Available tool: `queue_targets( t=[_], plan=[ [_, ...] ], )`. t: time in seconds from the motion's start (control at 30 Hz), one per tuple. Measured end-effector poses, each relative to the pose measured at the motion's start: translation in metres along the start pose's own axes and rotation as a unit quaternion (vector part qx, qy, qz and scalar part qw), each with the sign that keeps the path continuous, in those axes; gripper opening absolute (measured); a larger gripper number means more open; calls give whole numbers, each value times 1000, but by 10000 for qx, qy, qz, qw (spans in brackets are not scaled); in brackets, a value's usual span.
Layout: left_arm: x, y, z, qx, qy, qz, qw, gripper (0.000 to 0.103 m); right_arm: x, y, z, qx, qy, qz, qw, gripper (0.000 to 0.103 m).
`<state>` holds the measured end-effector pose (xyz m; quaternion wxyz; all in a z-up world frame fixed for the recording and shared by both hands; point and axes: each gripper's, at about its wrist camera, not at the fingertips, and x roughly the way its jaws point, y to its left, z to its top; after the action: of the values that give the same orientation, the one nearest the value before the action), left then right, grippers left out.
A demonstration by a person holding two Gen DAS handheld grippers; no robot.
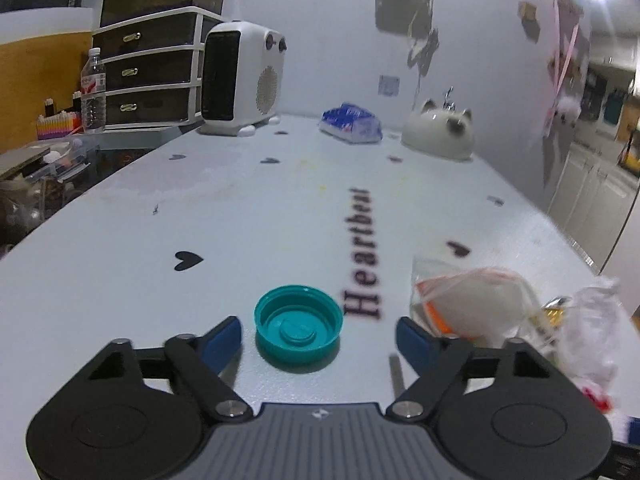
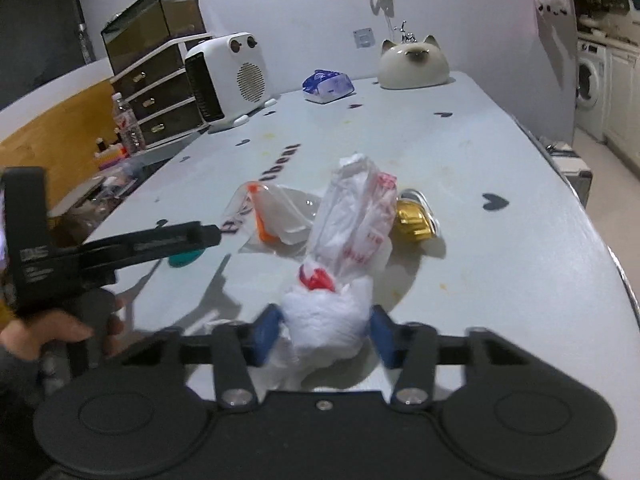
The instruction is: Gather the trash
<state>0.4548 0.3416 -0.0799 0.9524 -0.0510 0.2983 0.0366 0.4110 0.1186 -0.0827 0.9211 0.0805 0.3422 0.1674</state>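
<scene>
A teal bottle cap (image 1: 298, 328) lies upside down on the white table (image 1: 248, 216). It sits between the blue fingers of my left gripper (image 1: 320, 340), which is open with a gap on each side of the cap. My right gripper (image 2: 325, 334) has its blue pads against the bunched end of a white plastic bag with red print (image 2: 352, 224). A clear zip bag with an orange strip (image 2: 276, 216) and a gold wrapper (image 2: 414, 218) lie just beyond it. In the right wrist view the cap (image 2: 184, 258) shows under the left gripper's arm.
At the table's far end stand a white heater (image 1: 240, 76), a blue tissue pack (image 1: 352, 122) and a cat-shaped ceramic dish (image 1: 440, 132). Drawers (image 1: 148, 68) and a water bottle (image 1: 94, 92) are at the far left. The table's edge (image 2: 592, 216) drops off at the right.
</scene>
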Motion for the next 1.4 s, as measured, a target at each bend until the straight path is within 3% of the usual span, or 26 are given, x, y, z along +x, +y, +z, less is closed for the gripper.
queue_targets(
  t=[0.17, 0.27, 0.6, 0.73, 0.87, 1.1, 1.27, 1.4],
  plan=[
    [0, 2, -1, 4, 52, 49, 10000, 63, -28, -10, -13, -306, 80, 227, 9992, 48],
    [-1, 1, -1, 93, 47, 52, 9999, 47, -49, -15, -21, -577, 196, 340, 9976, 48],
    [-28, -11, -21, 325, 96, -418, 9986, 46, -113, -44, -39, -1379, 727, 684, 9854, 48],
    [-54, -31, -35, 729, 106, -609, 9954, 46, -125, -61, -45, -1473, 905, 855, 9812, 49],
    [-74, -52, -52, 1021, 81, -725, 9921, 45, -132, -72, -53, -1331, 908, 755, 9840, 53],
    [-118, -75, -86, 1127, -82, -1031, 9882, 45, -144, -79, -66, -331, 305, 388, 9982, 79],
    [-144, -84, -108, 959, -124, -1157, 9886, 45, -142, -76, -68, 501, 47, 163, 9986, 79],
    [-161, -90, -120, 882, -124, -1263, 9880, 45, -130, -66, -74, 618, 59, -14, 9981, 77]
  ],
)
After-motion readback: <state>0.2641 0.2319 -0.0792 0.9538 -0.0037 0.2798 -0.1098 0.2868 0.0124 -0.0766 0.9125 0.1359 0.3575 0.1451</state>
